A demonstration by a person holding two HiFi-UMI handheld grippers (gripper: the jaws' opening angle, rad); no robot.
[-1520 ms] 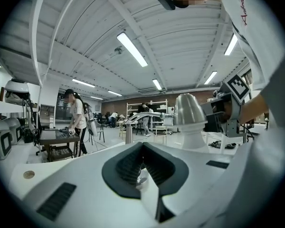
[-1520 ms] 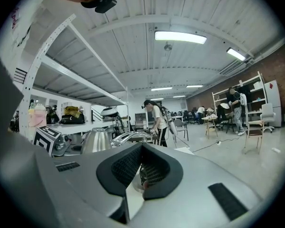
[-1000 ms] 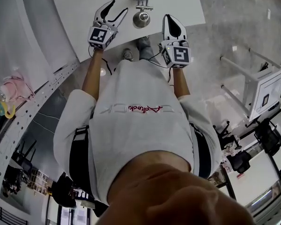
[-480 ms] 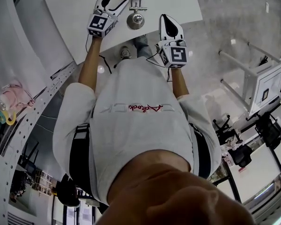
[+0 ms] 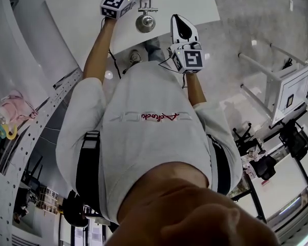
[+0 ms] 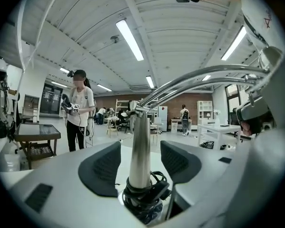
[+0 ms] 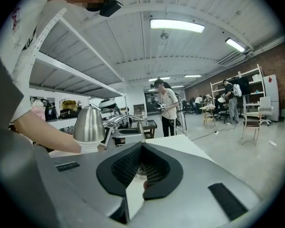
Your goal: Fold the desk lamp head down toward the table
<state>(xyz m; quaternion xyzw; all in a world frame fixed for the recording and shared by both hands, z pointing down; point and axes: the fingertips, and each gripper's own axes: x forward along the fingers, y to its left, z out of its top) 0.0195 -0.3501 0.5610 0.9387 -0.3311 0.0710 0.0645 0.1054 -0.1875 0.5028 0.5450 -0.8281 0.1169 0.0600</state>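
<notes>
One polished bell-shaped lamp head (image 7: 89, 124) on chrome arms (image 6: 199, 77)

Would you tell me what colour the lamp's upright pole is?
Polished silver metal pole, clearest in left gripper view.

A: What materials do we see here?

B: We see the lamp post (image 6: 138, 151) in smooth metal with a soft satin shine, and the lamp head (image 7: 89, 124) in the same brushed metal. The lamp arms (image 6: 194, 77) look glossier, like chrome.

A: And the rest?

B: The cable (image 6: 142, 194) is black, matt, rubbery. The left gripper (image 6: 140, 148) has a smooth pale plastic shell, and its pads (image 6: 102, 167) are dark, matt and ribbed. The table (image 5: 72, 14) is white and matt, and our shirt (image 5: 154, 137) is soft cloth.
</notes>
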